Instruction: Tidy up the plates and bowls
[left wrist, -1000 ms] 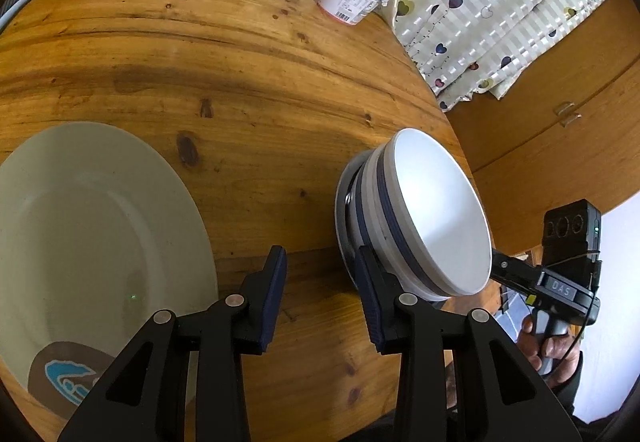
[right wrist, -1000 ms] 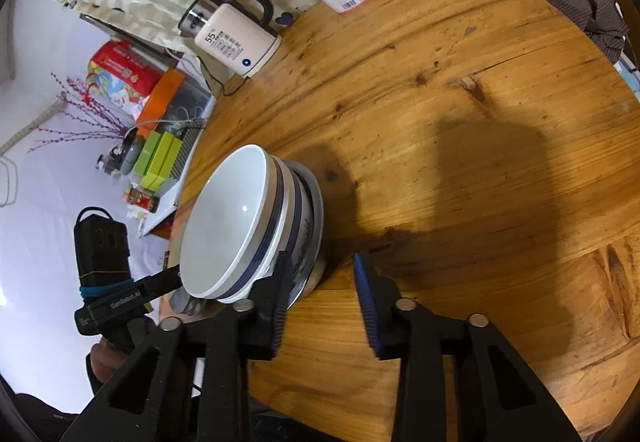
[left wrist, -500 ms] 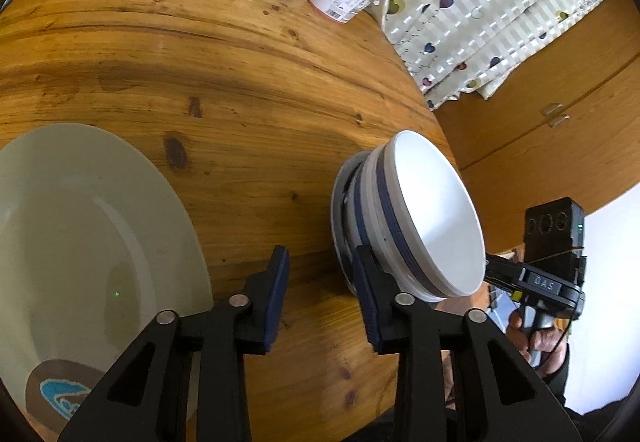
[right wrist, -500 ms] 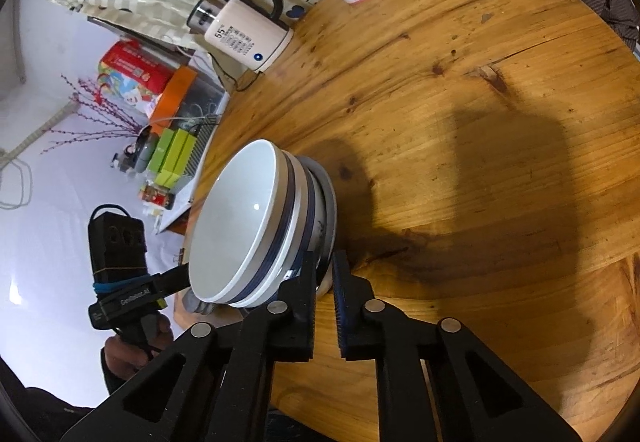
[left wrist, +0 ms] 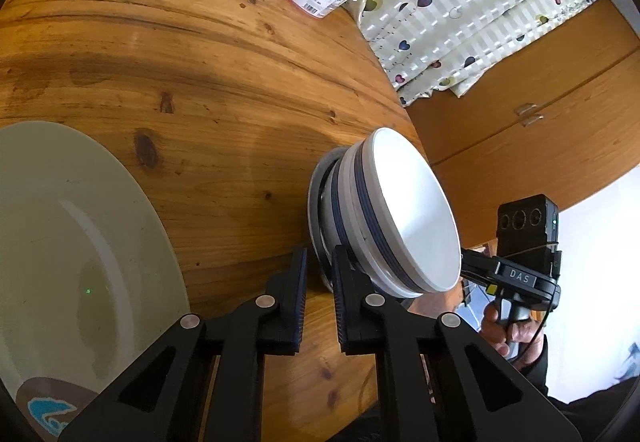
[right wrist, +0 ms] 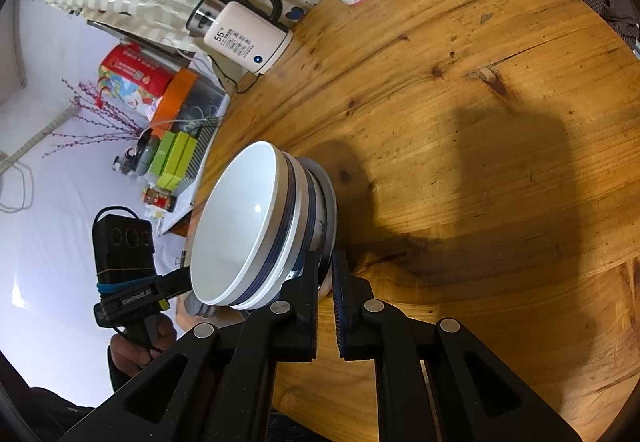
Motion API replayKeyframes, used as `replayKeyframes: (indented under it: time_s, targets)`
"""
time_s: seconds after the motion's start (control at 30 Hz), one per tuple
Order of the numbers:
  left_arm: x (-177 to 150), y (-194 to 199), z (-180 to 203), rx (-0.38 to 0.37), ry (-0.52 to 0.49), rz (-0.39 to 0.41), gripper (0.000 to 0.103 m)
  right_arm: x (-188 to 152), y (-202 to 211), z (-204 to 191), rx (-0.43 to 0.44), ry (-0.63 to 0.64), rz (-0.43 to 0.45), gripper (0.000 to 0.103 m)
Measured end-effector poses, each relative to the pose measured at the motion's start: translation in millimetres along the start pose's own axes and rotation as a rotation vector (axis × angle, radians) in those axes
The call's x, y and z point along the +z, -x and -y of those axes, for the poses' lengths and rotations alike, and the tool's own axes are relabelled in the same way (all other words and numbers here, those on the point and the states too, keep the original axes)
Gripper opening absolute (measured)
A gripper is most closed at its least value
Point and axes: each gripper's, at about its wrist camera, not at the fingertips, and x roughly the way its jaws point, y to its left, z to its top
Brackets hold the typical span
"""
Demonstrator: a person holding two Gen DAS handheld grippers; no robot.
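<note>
Both tongs, left (left wrist: 320, 282) and right (right wrist: 325, 282), pinch the small plate's (right wrist: 330, 198) rim under stacked blue-banded white bowls (left wrist: 400, 218).

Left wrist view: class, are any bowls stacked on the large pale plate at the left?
No. The large pale plate lies bare, while the stacked bowls sit apart near the table's edge.

Both wrist views look steeply down along their own fingers, close over the wooden tabletop (left wrist: 224, 90) from opposite edges. Both share the stacked bowls (left wrist: 404, 218), at 3 o'clock left, 9 o'clock right.
</note>
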Motion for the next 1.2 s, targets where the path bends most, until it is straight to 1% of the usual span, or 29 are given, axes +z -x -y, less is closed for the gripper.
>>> replayKeyframes:
  time_s: [0.1, 0.23, 0.77, 1.2]
  targets:
    - [1, -2, -3, -0.028, 0.002, -0.011, 0.009, 1, 0, 1, -0.002, -0.003, 0.003, 0.008]
    - [1, -1, -3, -0.041, 0.0, -0.015, 0.009, 1, 0, 1, -0.004, -0.002, 0.005, 0.008]
    - [0, 0, 0, -0.021, -0.01, 0.003, 0.007, 2, 1, 0, -0.012, 0.003, 0.01, 0.008]
    - [2, 14, 7, -0.008, -0.025, 0.029, 0.007, 7, 5, -8, -0.004, 0.009, 0.018, 0.008]
